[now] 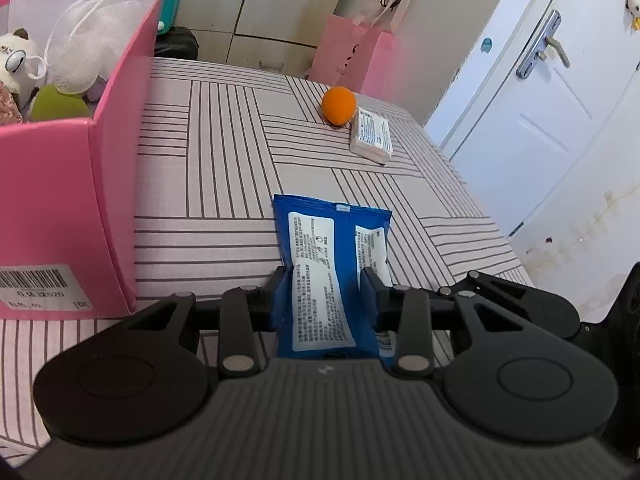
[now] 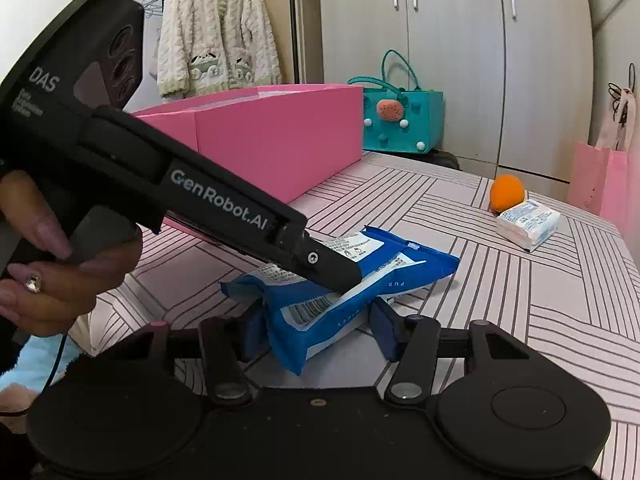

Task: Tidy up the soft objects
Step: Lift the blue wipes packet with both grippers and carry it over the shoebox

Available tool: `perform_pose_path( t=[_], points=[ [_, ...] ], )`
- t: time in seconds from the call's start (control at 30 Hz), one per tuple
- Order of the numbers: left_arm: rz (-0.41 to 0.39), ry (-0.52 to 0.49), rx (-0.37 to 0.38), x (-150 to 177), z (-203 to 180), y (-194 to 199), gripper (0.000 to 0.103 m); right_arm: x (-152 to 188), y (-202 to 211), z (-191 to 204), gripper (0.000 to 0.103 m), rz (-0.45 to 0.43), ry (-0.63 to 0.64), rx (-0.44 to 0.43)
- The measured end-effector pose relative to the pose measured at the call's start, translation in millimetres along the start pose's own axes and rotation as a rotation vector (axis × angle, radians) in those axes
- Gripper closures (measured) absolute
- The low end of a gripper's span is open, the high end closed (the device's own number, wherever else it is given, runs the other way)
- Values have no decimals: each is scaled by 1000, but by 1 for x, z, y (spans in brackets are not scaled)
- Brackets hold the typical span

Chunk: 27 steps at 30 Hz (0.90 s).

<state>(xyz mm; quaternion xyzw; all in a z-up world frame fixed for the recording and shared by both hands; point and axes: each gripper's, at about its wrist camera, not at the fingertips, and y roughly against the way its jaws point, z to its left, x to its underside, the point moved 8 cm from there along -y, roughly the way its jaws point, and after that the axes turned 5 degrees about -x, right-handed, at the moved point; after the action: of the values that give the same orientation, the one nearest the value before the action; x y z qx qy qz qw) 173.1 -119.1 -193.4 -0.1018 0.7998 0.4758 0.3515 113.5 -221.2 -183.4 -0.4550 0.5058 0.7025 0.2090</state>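
Left wrist view: left gripper [image 1: 326,276] clamped on blue wipes pack [image 1: 332,264] near pink box [image 1: 116,148] already holding toys, right gripper [image 2: 316,320] seemingly loose around it; orange ball [image 1: 339,105], tissue pack [image 1: 371,135] left far right.

Bright, even indoor light; sharp centres, fisheye bending at edges.

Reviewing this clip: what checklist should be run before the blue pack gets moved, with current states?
1. Left claw clamped on blue pack: ok.
2. Right claw gripping that pack: cannot tell; the pack sits between its fingers, contact unclear.
3. Pink box open on top: ok.
4. Room left in the box: cannot tell; toys fill the visible corner.
5. Orange ball and tissue pack clear of both claws: ok, lying far off.
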Motion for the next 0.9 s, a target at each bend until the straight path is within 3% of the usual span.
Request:
perform_pose_path(
  t=[0.23,0.47,0.9],
  points=[
    [69,-53,-1,0,-6,13,67,-2,9,5,47,-16,-24,-4],
    [74,-130,23,4,-10,47,67,-15,24,26,47,21,-9,-32],
    [165,-121,89,7,1,121,67,-44,59,89,47,93,94,-72]
  ],
)
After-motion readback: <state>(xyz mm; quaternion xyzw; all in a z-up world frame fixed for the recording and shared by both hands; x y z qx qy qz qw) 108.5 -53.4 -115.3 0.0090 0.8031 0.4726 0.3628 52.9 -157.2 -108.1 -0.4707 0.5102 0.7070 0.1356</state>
